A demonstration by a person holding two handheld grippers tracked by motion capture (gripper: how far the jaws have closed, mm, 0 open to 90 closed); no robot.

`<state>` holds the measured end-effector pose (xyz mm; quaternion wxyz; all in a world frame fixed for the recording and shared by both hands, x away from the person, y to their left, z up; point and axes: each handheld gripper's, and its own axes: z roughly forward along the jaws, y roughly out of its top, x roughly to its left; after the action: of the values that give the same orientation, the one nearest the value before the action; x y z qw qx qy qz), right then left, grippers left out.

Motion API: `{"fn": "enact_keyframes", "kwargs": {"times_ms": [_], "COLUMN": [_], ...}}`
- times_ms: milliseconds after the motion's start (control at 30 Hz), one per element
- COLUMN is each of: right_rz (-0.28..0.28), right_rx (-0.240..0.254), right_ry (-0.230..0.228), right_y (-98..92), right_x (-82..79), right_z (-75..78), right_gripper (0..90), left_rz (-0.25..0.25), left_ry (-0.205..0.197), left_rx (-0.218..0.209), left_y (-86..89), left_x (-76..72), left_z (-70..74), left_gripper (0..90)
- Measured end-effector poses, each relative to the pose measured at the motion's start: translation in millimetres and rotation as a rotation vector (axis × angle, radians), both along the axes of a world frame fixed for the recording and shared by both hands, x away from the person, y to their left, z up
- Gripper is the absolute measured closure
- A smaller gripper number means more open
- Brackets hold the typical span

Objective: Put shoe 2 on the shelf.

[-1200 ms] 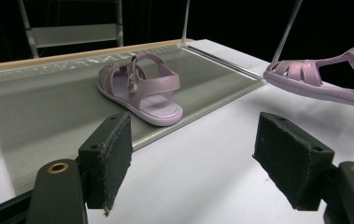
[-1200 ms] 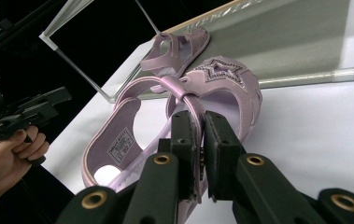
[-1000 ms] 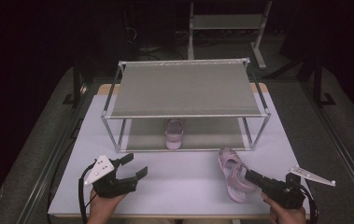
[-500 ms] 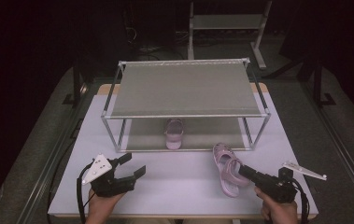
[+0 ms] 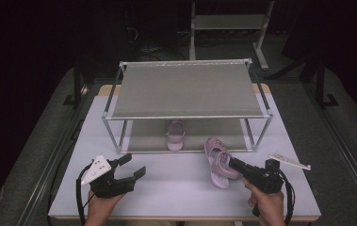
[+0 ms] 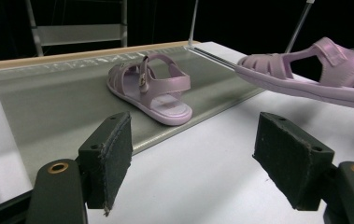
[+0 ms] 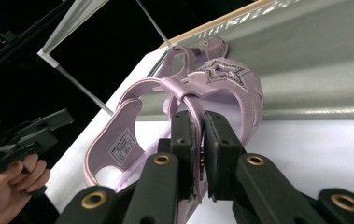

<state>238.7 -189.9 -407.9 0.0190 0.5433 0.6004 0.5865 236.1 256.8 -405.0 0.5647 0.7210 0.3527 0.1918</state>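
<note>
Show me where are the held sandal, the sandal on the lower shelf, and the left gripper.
held sandal (image 5: 216,160): high view, its insole.
sandal on the lower shelf (image 6: 158,95): left gripper view, its strap.
left gripper (image 5: 133,165): high view, between fingertips.

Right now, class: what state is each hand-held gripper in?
Left hand-held gripper: open, holding nothing.
Right hand-held gripper: closed on the strap of a pink sandal.

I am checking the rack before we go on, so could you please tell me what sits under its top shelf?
Under the top shelf, one pink sandal rests on the lower shelf. The top shelf hides the rear of that level from above.
</note>
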Motion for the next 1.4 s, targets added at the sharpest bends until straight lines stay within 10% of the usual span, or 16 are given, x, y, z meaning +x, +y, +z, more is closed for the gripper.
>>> {"fn": "enact_keyframes", "kwargs": {"times_ms": [1400], "right_rz": [-0.098], "right_rx": [-0.128], "right_ry": [-0.048], "right_y": [68.1], "right_x": [102.6], "right_z": [-21.2], "right_gripper": [82.5], "left_rz": [-0.016], "left_ry": [-0.001], "left_rx": [-0.013], "left_y": [4.5], "left_x": [2.8], "left_z": [0.0], "left_gripper": [27.4]}}
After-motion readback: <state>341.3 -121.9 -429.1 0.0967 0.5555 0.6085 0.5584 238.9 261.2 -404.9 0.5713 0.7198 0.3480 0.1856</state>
